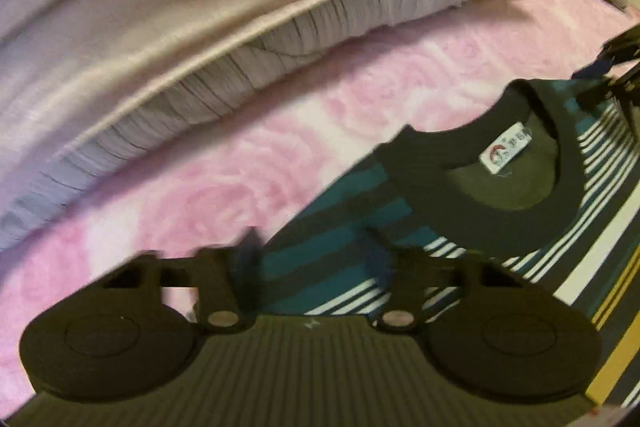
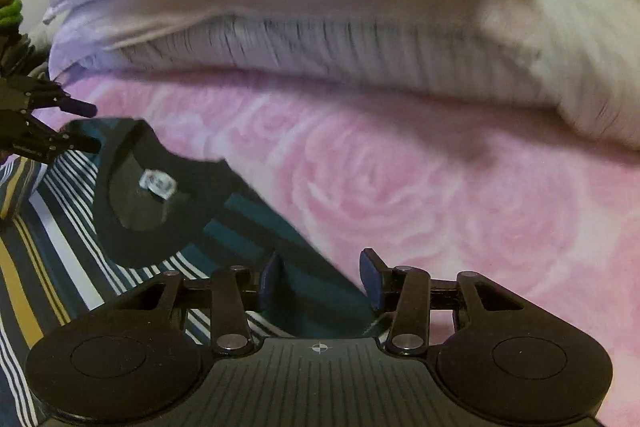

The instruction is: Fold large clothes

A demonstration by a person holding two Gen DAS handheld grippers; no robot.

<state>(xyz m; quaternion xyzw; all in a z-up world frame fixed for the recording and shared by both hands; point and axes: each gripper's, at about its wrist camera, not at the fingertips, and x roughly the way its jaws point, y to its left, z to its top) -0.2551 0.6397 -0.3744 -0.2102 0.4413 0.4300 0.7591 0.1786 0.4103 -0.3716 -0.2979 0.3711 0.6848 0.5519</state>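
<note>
Both grippers hover low over a striped shirt [image 2: 72, 251] lying flat on a pink rose-patterned bed cover [image 2: 420, 195]: the left gripper [image 1: 312, 259] and right gripper [image 2: 320, 277] each have jaws spread wide with nothing between them, one at each shoulder either side of the shirt's dark collar [image 1: 480, 187]. Beyond the collar, a pile of pale lilac bedding [image 2: 280, 7] with a grey ribbed layer [image 1: 248, 67] runs along the bed cover's far edge, well apart from the shirt.

Striped teal shirt [image 1: 460, 251], perhaps rose-patterned pink blanket [image 2: 420, 187]
</note>
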